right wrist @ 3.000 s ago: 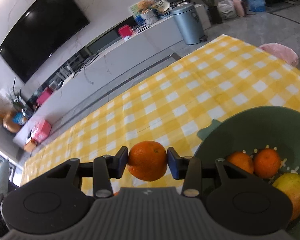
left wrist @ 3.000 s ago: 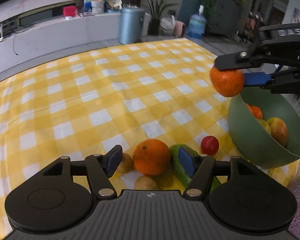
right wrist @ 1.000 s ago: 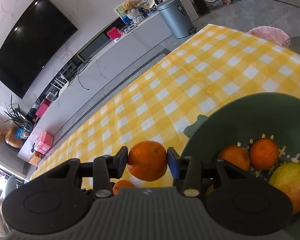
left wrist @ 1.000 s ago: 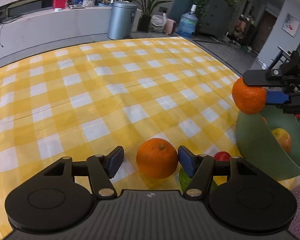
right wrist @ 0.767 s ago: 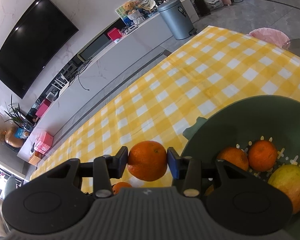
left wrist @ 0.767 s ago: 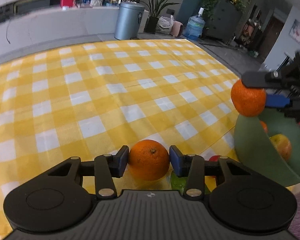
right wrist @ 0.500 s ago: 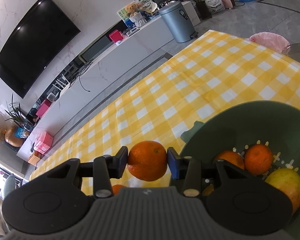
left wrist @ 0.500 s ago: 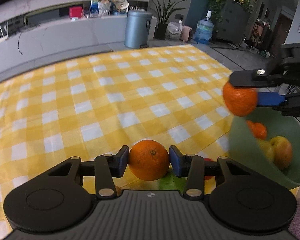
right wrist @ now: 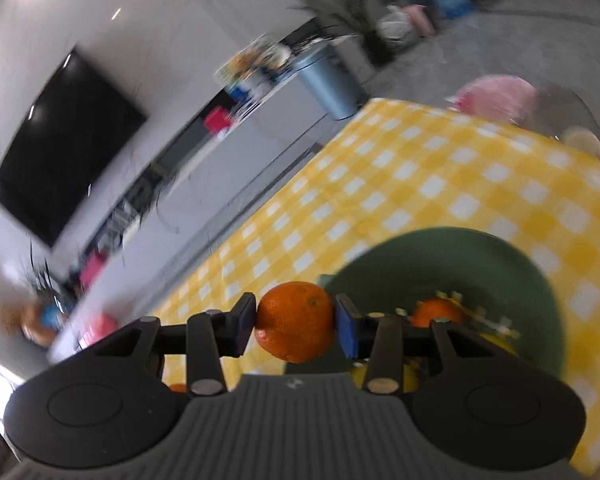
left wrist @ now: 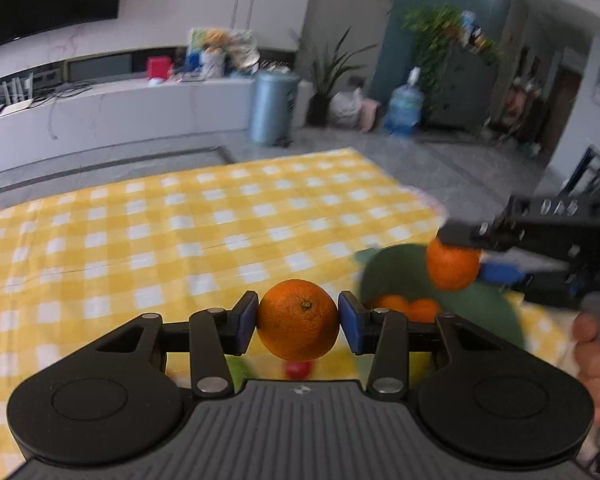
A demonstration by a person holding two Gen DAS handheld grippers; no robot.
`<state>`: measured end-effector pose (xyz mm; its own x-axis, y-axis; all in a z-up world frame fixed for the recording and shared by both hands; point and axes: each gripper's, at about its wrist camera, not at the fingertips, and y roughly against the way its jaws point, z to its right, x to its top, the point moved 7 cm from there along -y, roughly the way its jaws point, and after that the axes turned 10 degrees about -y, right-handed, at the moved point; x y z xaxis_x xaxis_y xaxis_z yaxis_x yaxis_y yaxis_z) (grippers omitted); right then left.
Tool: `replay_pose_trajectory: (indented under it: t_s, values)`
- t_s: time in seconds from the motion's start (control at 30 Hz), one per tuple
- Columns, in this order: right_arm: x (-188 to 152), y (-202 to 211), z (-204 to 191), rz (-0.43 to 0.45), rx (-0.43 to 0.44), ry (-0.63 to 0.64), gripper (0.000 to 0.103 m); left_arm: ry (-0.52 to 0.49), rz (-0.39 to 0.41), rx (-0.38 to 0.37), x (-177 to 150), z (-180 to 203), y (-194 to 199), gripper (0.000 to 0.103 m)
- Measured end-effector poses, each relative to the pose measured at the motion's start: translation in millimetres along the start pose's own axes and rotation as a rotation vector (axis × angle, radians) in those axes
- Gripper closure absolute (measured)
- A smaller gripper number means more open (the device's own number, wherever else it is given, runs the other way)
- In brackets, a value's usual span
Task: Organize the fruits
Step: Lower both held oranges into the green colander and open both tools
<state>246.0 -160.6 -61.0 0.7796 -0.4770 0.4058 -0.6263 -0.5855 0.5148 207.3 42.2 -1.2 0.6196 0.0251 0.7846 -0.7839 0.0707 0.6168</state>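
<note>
Four oranges (left wrist: pixel 297 319), one green bowl (right wrist: pixel 500 264)

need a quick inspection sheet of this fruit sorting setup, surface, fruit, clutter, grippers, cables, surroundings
surface: table under a yellow checked cloth.
job's things: green bowl holds oranges and a yellowish fruit; a small red fruit and something green lie on the cloth.
clutter: nothing seen.
grippers: left gripper has just been closing and is shut on an orange lifted off the cloth; right gripper is shut on another orange at the bowl's rim.
cables: loose wires on the white counter.
surroundings: wall TV, blue bin, water jug, potted plants.
</note>
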Motion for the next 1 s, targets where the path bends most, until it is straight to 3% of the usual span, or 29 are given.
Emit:
replay_pose_trajectory:
  t_s: [0.1, 0.23, 0.33, 0.5, 0.7, 0.83, 1.0]
  values:
    - [7.5, 24.9, 31.0, 0.008, 0.008, -0.095, 0.063, 0.036, 0.021, -0.090, -1.4, 21.6, 8.4, 0.053]
    - [6.6, 45.1, 60.4, -0.004, -0.053, -0.107, 0.063, 0.188, 0.048, -0.206, -10.9, 38.3, 8.1, 0.053]
    - [1.2, 49.3, 79.0, -0.048, -0.057, -0.133, 0.063, 0.263, 0.008, -0.271, -20.3, 49.2, -4.6, 0.053]
    - [0.0, 47.6, 88.0, -0.069, -0.046, -0.139, 0.063, 0.255, -0.008, -0.348, -29.8, 57.0, -26.3, 0.053]
    - [-6.1, 36.6, 75.2, -0.119, 0.005, -0.019, 0.063, 0.237, -0.039, -0.351, -38.1, 61.8, -45.7, 0.053]
    - [-11.1, 28.9, 82.8, -0.183, -0.007, -0.020, 0.063, 0.227, -0.021, -0.331, -40.6, 61.0, -44.2, 0.054]
    - [-13.3, 28.1, 85.8, -0.201, -0.034, -0.009, 0.061, 0.228, 0.044, -0.327, -38.8, 57.1, -30.7, 0.034]
